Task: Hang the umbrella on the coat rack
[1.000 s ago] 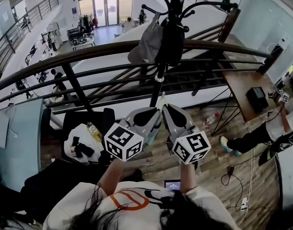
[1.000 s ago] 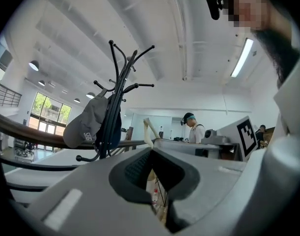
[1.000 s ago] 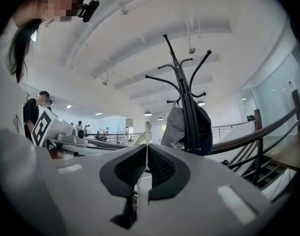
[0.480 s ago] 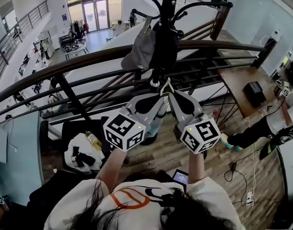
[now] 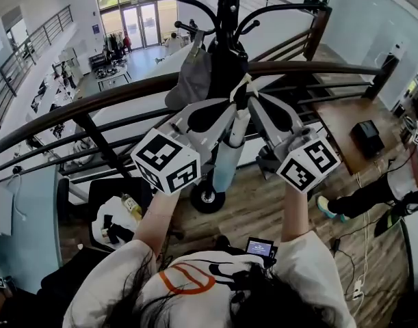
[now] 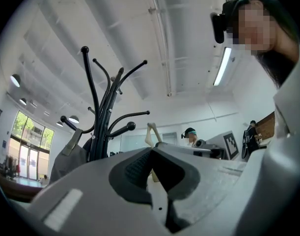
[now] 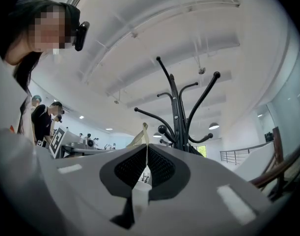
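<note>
A folded pale-blue umbrella (image 5: 227,161) hangs upright between my two raised grippers, its cream strap loop (image 5: 244,86) at the top. The left gripper (image 5: 230,109) is shut on the umbrella's white handle end (image 6: 150,175). The right gripper (image 5: 252,100) is shut on the strap (image 7: 143,132), which runs as a thin line between its pads. The black coat rack (image 5: 227,19) stands just beyond, with curved hooks spreading from its pole (image 7: 178,117). In the left gripper view the rack (image 6: 98,127) is to the left of the strap (image 6: 150,132). The strap touches no hook.
A grey bag (image 5: 191,80) hangs on the rack's left side. A curved dark railing (image 5: 120,91) runs behind the rack, with an open lower floor beyond. A wooden desk (image 5: 345,118) and a seated person (image 5: 400,183) are at the right. A black wheel (image 5: 207,198) sits on the floor.
Both grippers have risen with the umbrella and moved closer to the rack. The strap loop is now up beside the pole.
</note>
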Demonstrator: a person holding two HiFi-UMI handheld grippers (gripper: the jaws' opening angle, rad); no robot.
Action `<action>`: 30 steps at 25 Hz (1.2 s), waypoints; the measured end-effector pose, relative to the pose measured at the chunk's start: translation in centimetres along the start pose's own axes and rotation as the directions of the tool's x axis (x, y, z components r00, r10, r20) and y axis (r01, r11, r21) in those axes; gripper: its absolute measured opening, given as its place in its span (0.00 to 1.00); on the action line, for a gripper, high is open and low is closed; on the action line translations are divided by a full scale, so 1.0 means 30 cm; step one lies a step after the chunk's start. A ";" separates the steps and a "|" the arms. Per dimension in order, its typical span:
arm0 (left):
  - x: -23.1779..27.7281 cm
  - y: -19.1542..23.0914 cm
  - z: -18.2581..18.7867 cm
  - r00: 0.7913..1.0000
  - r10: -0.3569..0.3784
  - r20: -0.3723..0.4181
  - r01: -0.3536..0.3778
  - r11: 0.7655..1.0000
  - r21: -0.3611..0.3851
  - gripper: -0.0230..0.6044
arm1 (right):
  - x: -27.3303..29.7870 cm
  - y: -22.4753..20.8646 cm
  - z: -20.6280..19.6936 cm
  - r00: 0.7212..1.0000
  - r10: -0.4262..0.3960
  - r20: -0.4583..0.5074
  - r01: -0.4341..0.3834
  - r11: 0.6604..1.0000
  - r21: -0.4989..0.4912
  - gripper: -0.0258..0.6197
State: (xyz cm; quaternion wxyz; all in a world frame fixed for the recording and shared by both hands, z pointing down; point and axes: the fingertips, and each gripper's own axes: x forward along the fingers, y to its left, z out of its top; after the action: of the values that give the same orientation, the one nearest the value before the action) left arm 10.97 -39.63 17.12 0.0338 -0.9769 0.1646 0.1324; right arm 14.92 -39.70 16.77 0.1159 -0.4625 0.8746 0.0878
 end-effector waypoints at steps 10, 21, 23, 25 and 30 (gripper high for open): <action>0.105 0.148 0.079 0.993 0.088 0.084 -0.091 0.995 0.031 0.04 | 0.135 -0.126 0.062 0.995 0.097 0.025 -0.096 0.995 -0.020 0.08; 0.122 0.255 0.064 0.988 0.141 0.066 -0.144 0.989 0.044 0.04 | 0.246 -0.180 0.016 0.986 0.168 0.008 -0.168 0.986 -0.008 0.08; 0.121 0.275 0.052 0.987 0.150 0.056 -0.153 0.987 0.047 0.04 | 0.266 -0.186 -0.003 0.985 0.173 0.004 -0.173 0.985 -0.005 0.08; 0.121 0.299 0.039 0.986 0.160 0.042 -0.162 0.986 0.047 0.04 | 0.288 -0.195 -0.025 0.984 0.175 0.001 -0.175 0.984 0.008 0.08; 0.156 0.354 -0.001 0.986 0.168 0.018 -0.169 0.985 0.026 0.04 | 0.317 -0.249 -0.067 0.985 0.173 -0.017 -0.172 0.984 0.035 0.08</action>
State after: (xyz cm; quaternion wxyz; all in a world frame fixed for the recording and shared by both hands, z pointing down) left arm 11.74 -51.13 15.63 0.0373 -0.9578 0.2481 0.1401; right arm 15.70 -51.87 15.65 0.1070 -0.3839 0.9138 0.0783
